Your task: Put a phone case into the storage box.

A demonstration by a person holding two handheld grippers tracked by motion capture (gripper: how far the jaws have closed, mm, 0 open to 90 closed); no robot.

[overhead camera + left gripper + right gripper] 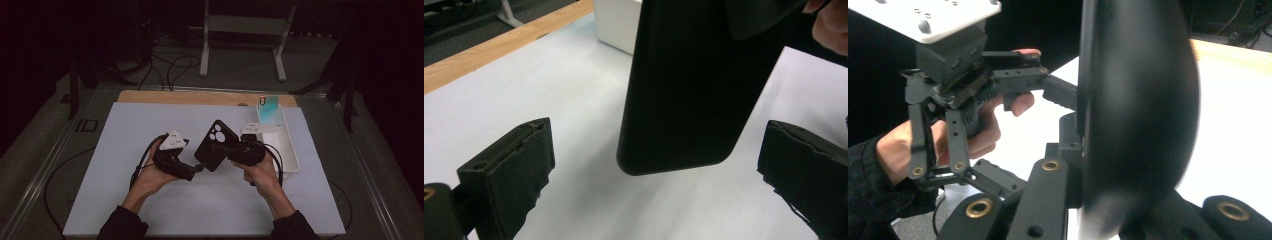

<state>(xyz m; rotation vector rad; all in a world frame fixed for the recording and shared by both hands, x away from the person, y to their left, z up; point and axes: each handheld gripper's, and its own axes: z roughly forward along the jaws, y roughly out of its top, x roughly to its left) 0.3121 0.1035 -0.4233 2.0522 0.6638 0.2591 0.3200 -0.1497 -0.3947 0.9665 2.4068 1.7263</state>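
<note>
Fingers of the right gripper (231,148) hold the phone case (216,145) tilted, camera end away.

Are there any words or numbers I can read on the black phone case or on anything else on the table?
None can be read.
Black phone case: its back is plain in the left gripper view, no letters or logo.
Grey plates on the left tool and right tool: tiny marks, too small to read.
White tray and the teal card in it: no text visible.
</note>
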